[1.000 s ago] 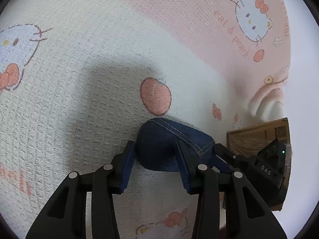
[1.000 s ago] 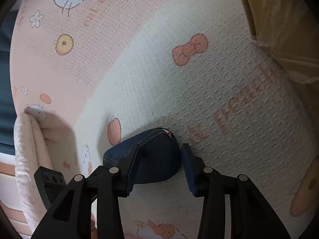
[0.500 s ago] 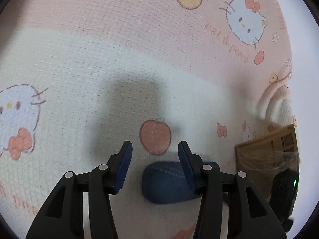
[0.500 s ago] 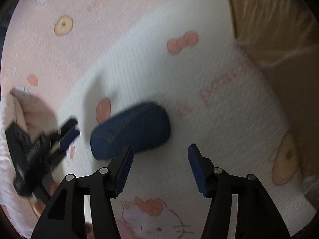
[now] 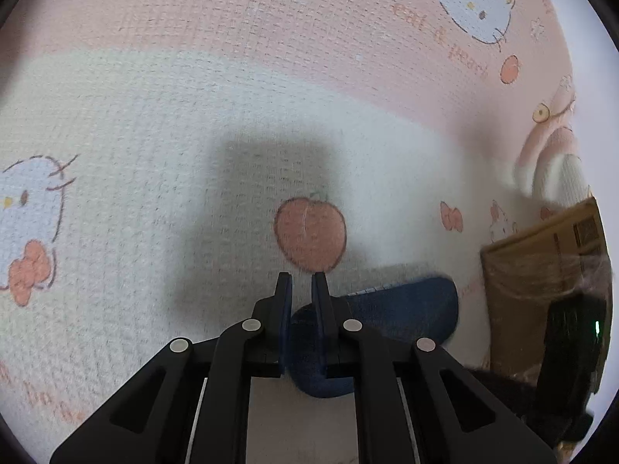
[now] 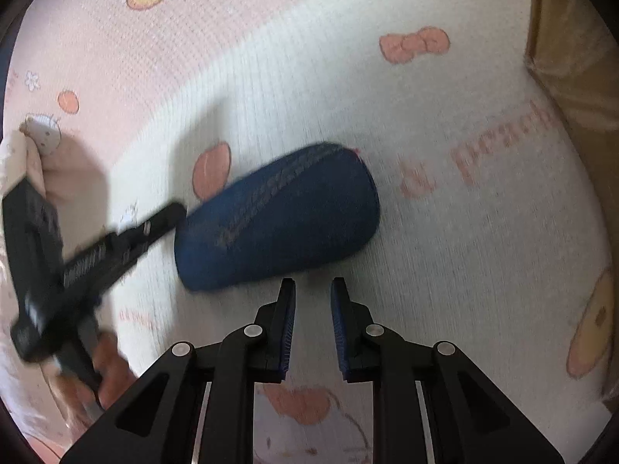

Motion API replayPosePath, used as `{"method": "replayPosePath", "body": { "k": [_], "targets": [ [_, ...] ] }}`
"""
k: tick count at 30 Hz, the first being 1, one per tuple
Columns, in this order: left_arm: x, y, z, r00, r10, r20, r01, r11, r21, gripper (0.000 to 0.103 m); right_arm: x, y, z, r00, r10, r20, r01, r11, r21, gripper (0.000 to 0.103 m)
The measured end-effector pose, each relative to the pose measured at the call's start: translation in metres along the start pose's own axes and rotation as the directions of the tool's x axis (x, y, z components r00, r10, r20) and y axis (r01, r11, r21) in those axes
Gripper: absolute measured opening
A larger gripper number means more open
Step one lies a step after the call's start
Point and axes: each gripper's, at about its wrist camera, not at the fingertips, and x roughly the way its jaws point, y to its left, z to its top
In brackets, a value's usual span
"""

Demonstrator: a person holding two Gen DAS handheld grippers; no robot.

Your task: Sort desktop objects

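A dark blue denim pouch (image 6: 278,216) lies on its side on the cat-print cloth (image 6: 445,251). My right gripper (image 6: 312,284) hovers just in front of the pouch's near side; its jaws are closing, a narrow gap is left and nothing is between them. My left gripper (image 5: 301,280) stands over the pouch's (image 5: 390,309) left end, with its jaws closing to a thin slit. The pouch shows below and behind its fingers, not pinched at the tips. In the right wrist view the left gripper (image 6: 176,208) reaches in from the left, with its tip beside the pouch's end.
A brown cardboard box (image 5: 541,266) wrapped in clear film stands right of the pouch, and it also fills the upper right of the right wrist view (image 6: 576,50). The cloth's folded edge (image 5: 549,162) bunches up beyond it. A hand (image 6: 112,371) holds the left gripper.
Both grippers held the pouch's ends a second ago, then let go and drew back. The pouch now lies free on the cloth. Both sets of jaws have swung wide and narrowed again.
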Motion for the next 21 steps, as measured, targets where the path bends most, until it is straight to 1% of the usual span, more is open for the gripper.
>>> {"method": "replayPosePath", "body": {
  "k": [2, 3, 6, 8, 9, 10, 11, 13, 14, 16, 18, 20, 21],
  "targets": [
    [-0.001, 0.005, -0.008, 0.999, 0.003, -0.034, -0.003, 1.0, -0.015, 0.011, 0.0, 0.0, 0.005, 1.0, -0.009, 0.01, 0.009, 1.0, 0.009, 0.016],
    [-0.002, 0.007, -0.011, 0.999, -0.006, -0.039, 0.005, 1.0, -0.022, 0.01, 0.0, 0.002, 0.009, 0.999, -0.014, 0.032, 0.014, 1.0, 0.003, 0.016],
    [-0.002, 0.011, -0.028, 0.992, -0.08, -0.094, 0.076, 0.996, -0.054, 0.01, -0.003, 0.005, 0.021, 0.996, -0.023, 0.083, 0.025, 0.999, -0.028, 0.016],
    [0.001, 0.007, -0.038, 0.986, -0.113, -0.125, 0.106, 0.993, -0.06, 0.01, -0.002, 0.005, 0.032, 0.996, 0.006, 0.093, -0.004, 1.0, -0.028, 0.016],
    [0.003, 0.004, -0.042, 0.983, -0.117, -0.138, 0.111, 0.992, -0.055, 0.01, 0.0, 0.004, 0.036, 0.996, 0.023, 0.09, -0.021, 1.0, -0.023, 0.016],
    [0.006, 0.0, -0.048, 0.983, -0.112, -0.146, 0.106, 0.993, -0.048, 0.01, 0.003, 0.006, 0.041, 0.994, 0.019, 0.107, -0.022, 0.999, 0.023, 0.016],
    [0.007, -0.002, -0.051, 0.984, -0.097, -0.148, 0.092, 0.995, -0.04, 0.01, 0.003, 0.007, 0.045, 0.994, 0.022, 0.106, -0.025, 0.999, 0.028, 0.016],
    [0.005, -0.008, -0.055, 0.989, -0.071, -0.13, 0.07, 0.997, -0.009, 0.01, 0.0, 0.005, 0.045, 0.993, 0.027, 0.118, -0.032, 0.999, 0.041, 0.016],
    [0.004, -0.009, -0.055, 0.989, -0.071, -0.127, 0.071, 0.997, -0.008, 0.011, 0.0, 0.009, 0.042, 0.991, 0.033, 0.128, -0.04, 0.998, 0.047, 0.016],
    [-0.001, -0.006, -0.051, 0.991, -0.081, -0.108, 0.078, 0.997, -0.029, 0.012, -0.005, 0.009, 0.034, 0.989, 0.041, 0.141, -0.051, 0.997, 0.065, 0.017],
    [-0.008, 0.0, -0.046, 0.993, -0.097, -0.072, 0.092, 0.994, -0.065, 0.013, -0.005, 0.018, 0.034, 0.988, 0.04, 0.149, -0.051, 0.996, 0.072, 0.019],
    [-0.014, 0.006, -0.04, 0.992, -0.119, -0.036, 0.115, 0.989, -0.095, 0.019, -0.011, 0.021, 0.031, 0.985, 0.043, 0.165, -0.054, 0.997, 0.062, 0.026],
    [-0.016, 0.009, -0.035, 0.99, -0.14, -0.024, 0.136, 0.984, -0.114, 0.028, -0.015, 0.021, 0.033, 0.985, 0.05, 0.167, -0.06, 0.997, 0.056, 0.035]
  ]
}}
